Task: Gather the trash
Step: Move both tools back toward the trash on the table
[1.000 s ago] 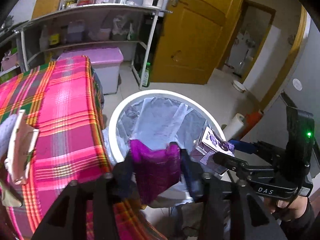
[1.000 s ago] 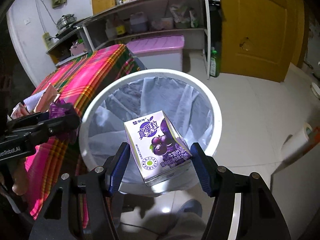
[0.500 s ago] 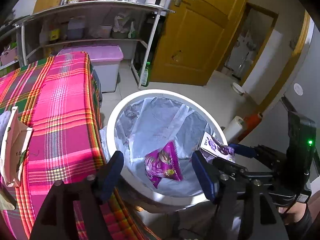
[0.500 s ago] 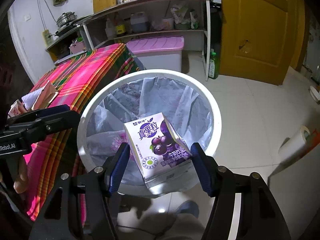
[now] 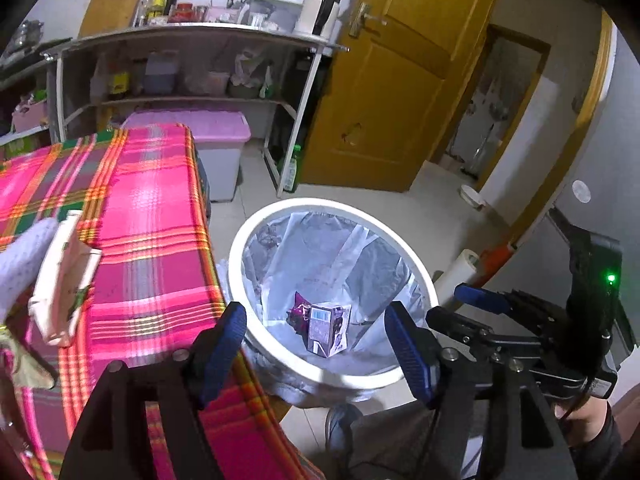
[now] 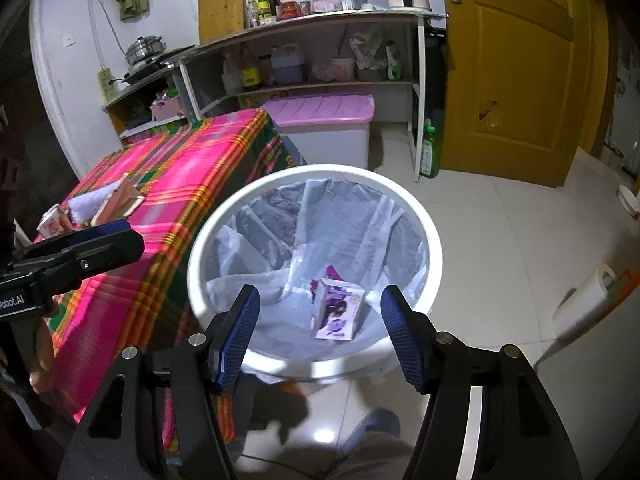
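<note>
A white bin (image 5: 320,204) (image 6: 312,170) lined with a clear bag stands on the floor beside the plaid-covered table (image 5: 152,220) (image 6: 180,176). At its bottom lie a purple juice carton (image 5: 326,328) (image 6: 338,312) and a purple snack wrapper (image 5: 298,308) (image 6: 332,272). Above the bin's near rim my left gripper (image 5: 314,312) is open and empty. My right gripper (image 6: 320,294) also hovers over the near rim, open with nothing between its pads; the left wrist view shows it at the right (image 5: 456,304). A flattened white carton (image 5: 64,280) (image 6: 116,204) and a white tissue (image 5: 24,256) lie on the table.
A paper roll (image 5: 460,272) (image 6: 584,300) lies on the floor right of the bin. A pink-lidded storage box (image 5: 200,124) and a metal shelf (image 6: 320,20) with bottles stand behind the table. A yellow door (image 6: 512,60) is at the back right. A small cup (image 6: 50,224) sits at the table's left.
The left gripper opened and the purple wrapper fell into the bin. The juice carton left the right gripper and now lies in the bin. Both grippers drew back a little.
</note>
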{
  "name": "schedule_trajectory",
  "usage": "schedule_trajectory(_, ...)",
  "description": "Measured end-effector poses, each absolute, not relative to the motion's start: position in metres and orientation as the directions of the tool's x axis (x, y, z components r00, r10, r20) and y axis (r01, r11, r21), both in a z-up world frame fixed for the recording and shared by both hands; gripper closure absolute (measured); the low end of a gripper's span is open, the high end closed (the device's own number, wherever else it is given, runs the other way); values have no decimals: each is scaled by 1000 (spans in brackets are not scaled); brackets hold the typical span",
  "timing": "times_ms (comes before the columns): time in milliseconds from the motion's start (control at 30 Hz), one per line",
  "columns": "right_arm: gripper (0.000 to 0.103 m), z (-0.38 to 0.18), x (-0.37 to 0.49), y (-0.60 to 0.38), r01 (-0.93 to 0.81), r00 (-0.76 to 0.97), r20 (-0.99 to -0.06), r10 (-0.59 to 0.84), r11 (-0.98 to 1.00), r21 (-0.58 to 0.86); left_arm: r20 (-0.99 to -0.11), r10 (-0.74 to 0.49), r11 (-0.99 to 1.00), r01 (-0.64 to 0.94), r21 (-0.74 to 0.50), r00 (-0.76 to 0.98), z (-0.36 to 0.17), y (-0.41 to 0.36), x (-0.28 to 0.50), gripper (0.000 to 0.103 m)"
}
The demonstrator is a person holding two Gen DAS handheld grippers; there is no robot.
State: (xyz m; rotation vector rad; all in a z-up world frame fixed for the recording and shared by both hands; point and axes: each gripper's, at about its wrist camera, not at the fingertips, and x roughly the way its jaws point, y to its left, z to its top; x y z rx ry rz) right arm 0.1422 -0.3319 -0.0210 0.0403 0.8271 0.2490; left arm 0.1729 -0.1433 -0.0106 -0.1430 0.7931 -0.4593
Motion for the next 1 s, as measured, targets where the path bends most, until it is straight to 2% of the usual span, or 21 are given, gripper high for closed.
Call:
schedule_trajectory(300, 39, 6, 107, -300, -294, 684, -655, 322, 943, 157, -617, -389, 921, 306, -241, 684, 6, -115, 129, 32)
schedule_trajectory(467, 39, 16, 96, -277, -355, 674, -633, 380, 919, 173, -600, -354, 935, 266, -234, 718, 11, -90, 106, 38)
schedule_trajectory(1000, 39, 5, 89, -199, -521, 555, -660, 506, 830, 198, -594, -204, 968, 68, -243, 779, 3, -5, 57, 41)
